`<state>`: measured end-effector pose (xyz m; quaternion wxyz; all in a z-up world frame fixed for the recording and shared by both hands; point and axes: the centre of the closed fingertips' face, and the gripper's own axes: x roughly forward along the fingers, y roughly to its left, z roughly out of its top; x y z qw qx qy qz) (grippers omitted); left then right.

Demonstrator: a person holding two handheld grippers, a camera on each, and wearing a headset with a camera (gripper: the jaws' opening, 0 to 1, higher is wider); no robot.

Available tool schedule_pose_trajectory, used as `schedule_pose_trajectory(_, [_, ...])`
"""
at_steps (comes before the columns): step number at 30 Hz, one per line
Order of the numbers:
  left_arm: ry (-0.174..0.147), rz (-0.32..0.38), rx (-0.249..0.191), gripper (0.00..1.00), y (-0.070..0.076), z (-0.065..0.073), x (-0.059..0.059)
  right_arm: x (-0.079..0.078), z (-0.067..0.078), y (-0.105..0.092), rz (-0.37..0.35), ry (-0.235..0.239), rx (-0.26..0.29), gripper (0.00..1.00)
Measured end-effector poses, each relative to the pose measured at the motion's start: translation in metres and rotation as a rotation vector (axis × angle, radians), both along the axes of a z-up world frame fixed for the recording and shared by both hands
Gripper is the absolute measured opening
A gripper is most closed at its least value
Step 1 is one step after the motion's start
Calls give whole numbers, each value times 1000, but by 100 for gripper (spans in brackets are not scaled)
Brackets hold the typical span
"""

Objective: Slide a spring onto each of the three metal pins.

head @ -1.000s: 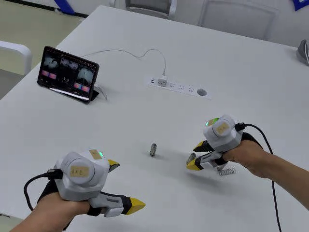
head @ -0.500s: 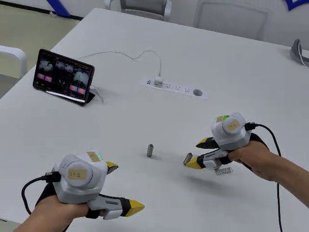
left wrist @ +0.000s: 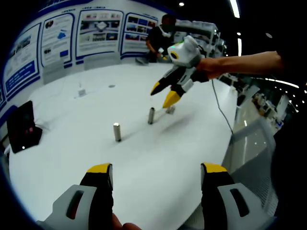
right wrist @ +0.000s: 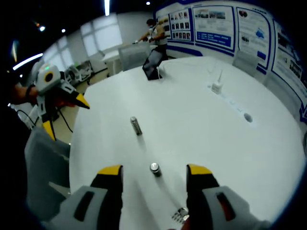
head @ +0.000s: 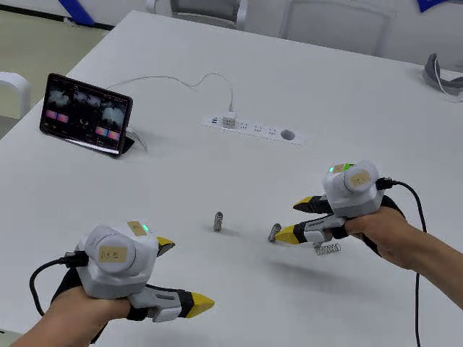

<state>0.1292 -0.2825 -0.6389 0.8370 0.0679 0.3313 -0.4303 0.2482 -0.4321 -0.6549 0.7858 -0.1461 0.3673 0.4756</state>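
Head view: left gripper near left, yellow-tipped jaws spread, empty; right gripper also spread, its nearer tip just beside right pin; ribbed centre pin upright on smooth white table; coiled loose spring lying under the right hand | Left gripper view: jaws apart, both pins standing far ahead | Right gripper view: jaws apart, right pin between the tips, untouched
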Motion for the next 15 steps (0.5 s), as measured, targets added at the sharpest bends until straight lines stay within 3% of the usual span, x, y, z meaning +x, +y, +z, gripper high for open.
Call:
schedule_pose_trajectory(9, [-1,-3,-10,77,-5,4,2,-5,8,-1,-47,-14,39,61])
schedule_pose_trajectory(15, [-8,-9,-9,77,-9,6,4,-18,13,1,-76,-14,83,64])
